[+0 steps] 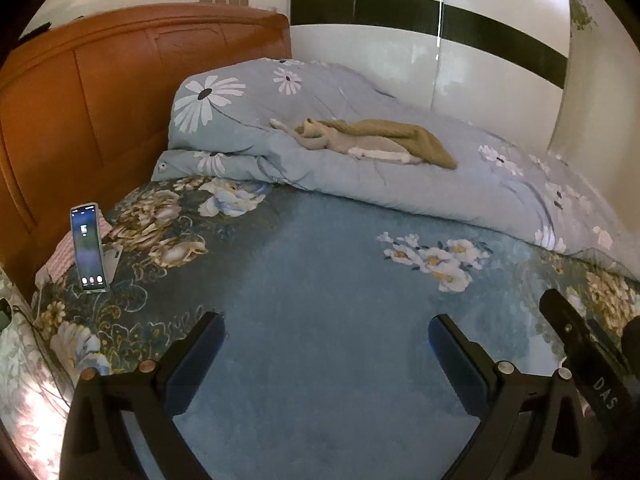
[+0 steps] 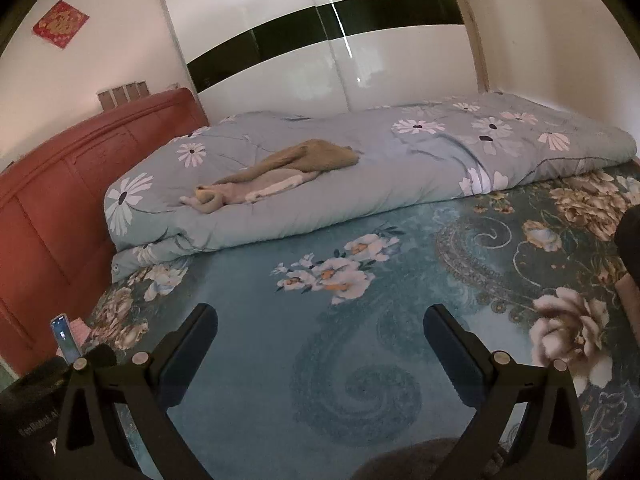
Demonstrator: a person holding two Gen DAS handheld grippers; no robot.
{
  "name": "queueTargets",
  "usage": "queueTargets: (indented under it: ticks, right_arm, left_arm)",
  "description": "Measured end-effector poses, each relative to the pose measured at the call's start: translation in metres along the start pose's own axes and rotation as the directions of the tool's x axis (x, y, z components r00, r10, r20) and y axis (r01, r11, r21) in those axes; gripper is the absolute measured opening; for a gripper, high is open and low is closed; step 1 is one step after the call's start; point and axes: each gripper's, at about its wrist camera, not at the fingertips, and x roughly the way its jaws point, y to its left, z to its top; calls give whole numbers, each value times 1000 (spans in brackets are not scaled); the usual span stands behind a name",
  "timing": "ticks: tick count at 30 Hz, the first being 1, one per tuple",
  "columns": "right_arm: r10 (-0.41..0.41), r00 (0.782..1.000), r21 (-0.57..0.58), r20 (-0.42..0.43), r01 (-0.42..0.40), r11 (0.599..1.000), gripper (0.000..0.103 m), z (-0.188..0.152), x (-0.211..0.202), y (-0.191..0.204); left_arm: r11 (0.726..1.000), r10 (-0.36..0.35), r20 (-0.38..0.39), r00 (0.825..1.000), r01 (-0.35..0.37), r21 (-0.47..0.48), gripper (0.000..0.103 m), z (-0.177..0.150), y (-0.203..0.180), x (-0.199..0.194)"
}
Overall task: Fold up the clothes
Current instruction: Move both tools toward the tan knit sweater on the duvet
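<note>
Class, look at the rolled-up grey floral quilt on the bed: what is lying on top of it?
A crumpled tan and beige garment lies on the quilt, near its headboard end. What the quilt covers underneath cannot be seen.

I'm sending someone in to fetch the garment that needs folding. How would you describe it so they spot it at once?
Start at the wooden headboard and find the rolled grey-blue daisy quilt along the far side of the bed. On top of it, towards the headboard end, lies a crumpled olive-tan garment with paler grey and white parts. It is the only plain, unprinted fabric there.
</note>
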Motion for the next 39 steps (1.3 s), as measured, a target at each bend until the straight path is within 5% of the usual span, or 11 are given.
queueTargets:
  ticks: [19,39]
  right_arm:
    - [17,1000,-18,25,-16,1000,103,-1,-4,4]
    - [-4,999,-32,-39,3,999,103,-7,10,10]
  left_arm:
    - [998,47,57,997,-49,32,103,-9,-3,-5]
    - [1000,12,60,998,-12,-4,103,-18,14,12]
